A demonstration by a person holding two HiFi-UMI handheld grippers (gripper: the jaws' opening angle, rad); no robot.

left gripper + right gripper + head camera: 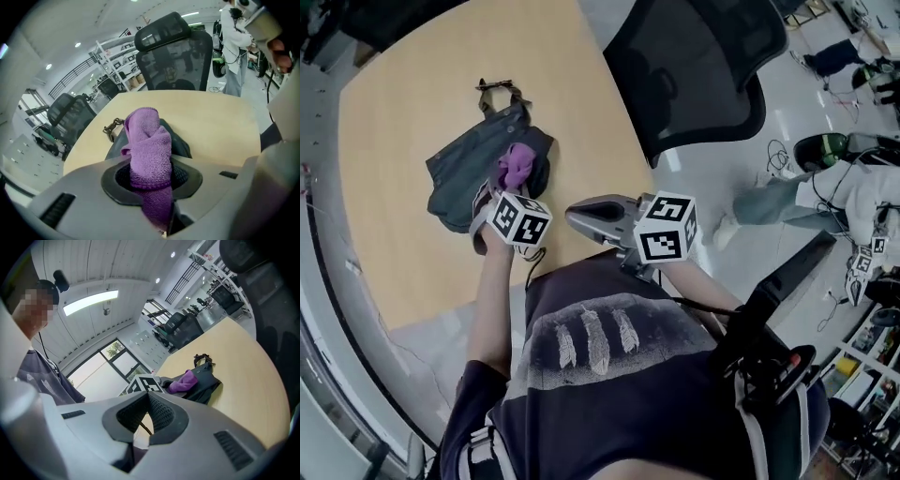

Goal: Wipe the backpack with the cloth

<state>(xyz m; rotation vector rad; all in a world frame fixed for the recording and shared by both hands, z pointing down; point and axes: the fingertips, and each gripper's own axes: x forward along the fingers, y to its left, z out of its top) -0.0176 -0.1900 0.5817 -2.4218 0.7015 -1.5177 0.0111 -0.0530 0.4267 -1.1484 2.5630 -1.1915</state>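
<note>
A dark grey backpack (469,173) lies flat on the round wooden table (403,103), its strap and buckle (497,91) pointing away. My left gripper (508,186) hovers at the backpack's near right edge, shut on a purple cloth (517,166) that bunches up over the bag. In the left gripper view the cloth (148,149) stands up between the jaws and hides most of the backpack (182,145). My right gripper (581,216) is held off the table's near edge, shut with nothing in it. From the right gripper (149,397) view the backpack (206,384) and cloth (182,381) lie further off.
A black mesh office chair (694,66) stands against the table's far right edge. Someone in light clothes stands on the floor at the right (825,192), with cables and gear around. More chairs and shelving (70,112) lie beyond the table.
</note>
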